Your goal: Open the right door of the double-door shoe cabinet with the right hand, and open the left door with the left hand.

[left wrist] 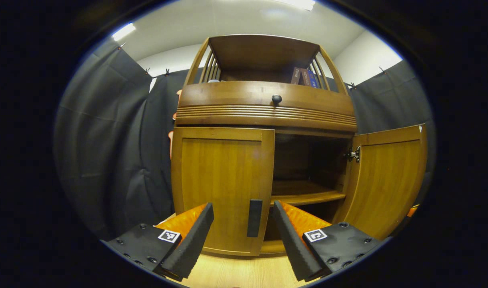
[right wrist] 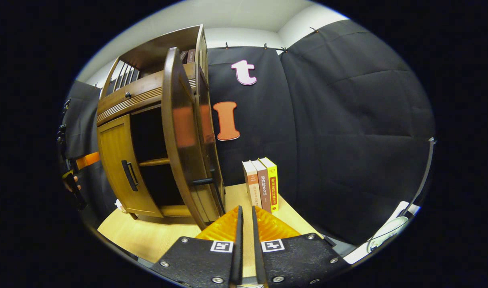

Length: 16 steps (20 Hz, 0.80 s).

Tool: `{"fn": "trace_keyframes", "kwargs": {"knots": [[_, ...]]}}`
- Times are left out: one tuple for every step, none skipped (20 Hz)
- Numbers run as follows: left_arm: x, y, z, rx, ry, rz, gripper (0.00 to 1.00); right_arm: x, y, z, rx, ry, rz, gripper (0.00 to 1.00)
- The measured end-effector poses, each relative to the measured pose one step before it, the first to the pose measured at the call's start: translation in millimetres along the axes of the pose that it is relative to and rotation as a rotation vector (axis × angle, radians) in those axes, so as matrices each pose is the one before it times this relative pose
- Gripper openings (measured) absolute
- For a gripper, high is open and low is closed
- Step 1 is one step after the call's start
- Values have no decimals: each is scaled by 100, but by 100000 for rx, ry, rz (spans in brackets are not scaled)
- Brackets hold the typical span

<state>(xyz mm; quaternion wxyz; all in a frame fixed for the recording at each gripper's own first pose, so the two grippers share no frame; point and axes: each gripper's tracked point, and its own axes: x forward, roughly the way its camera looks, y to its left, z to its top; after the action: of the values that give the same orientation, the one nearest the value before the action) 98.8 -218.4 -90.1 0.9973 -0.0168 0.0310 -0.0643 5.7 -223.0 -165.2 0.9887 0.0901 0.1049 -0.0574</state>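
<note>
The brown wooden shoe cabinet (left wrist: 264, 116) has its right door (left wrist: 384, 180) swung open and its left door (left wrist: 224, 188) closed. The left gripper (left wrist: 244, 236) faces the black handle (left wrist: 254, 218) with fingers spread apart. The right gripper (right wrist: 245, 224) has its fingers nearly together, grasping nothing.

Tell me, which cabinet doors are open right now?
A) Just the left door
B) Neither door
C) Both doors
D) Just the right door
D: in the left gripper view the right door is swung wide, baring the shelf, while the left door sits flush and closed, its black handle between the open left tongs.
</note>
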Motion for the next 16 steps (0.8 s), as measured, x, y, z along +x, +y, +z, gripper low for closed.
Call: {"fn": "trace_keyframes", "kwargs": {"knots": [[645, -487, -596, 35, 270, -788, 94, -266, -735, 141, -752, -267, -1534, 10], [728, -359, -697, 665, 730, -260, 94, -232, -631, 92, -723, -415, -1535, 23], [920, -321, -822, 477, 859, -312, 93, -112, -489, 163, -513, -424, -1533, 36], [766, -413, -817, 623, 1272, -678, 93, -275, -401, 151, -281, -222, -1058, 49], [877, -338, -863, 855, 769, -501, 94, -102, -356, 53, -400, -146, -989, 62], [747, -105, -740, 906, 1132, -151, 94, -175, -293, 57, -624, -338, -716, 70], [476, -205, -612, 1098, 247, -360, 97, -155, -254, 62, -747, -447, -789, 78], [689, -89, -566, 1162, 643, -75, 97, -208, -232, 97, -796, -321, -923, 86], [689, -72, -615, 247, 491, -264, 93, -68, -160, 97, -643, -355, -692, 94], [623, -67, -550, 45, 560, 99, 97, -138, -97, 57, -354, -127, -571, 92], [780, 197, -670, 2, 428, 358, 94, -125, -64, 5, -12, -137, -344, 98], [575, 311, -550, -119, 1165, 566, 94, -116, -106, 41, 239, -120, -568, 98], [492, 229, -642, -448, 853, 502, 94, -133, -92, 147, 192, -129, -603, 98], [559, 382, -597, 229, 421, 410, 94, -210, -142, -63, 139, -61, -600, 98], [471, 319, -482, 175, 396, 299, 94, 32, -62, -36, 176, 38, -509, 98], [513, 174, -449, -85, 649, 113, 94, 72, -71, 51, 182, 60, -439, 98]]}}
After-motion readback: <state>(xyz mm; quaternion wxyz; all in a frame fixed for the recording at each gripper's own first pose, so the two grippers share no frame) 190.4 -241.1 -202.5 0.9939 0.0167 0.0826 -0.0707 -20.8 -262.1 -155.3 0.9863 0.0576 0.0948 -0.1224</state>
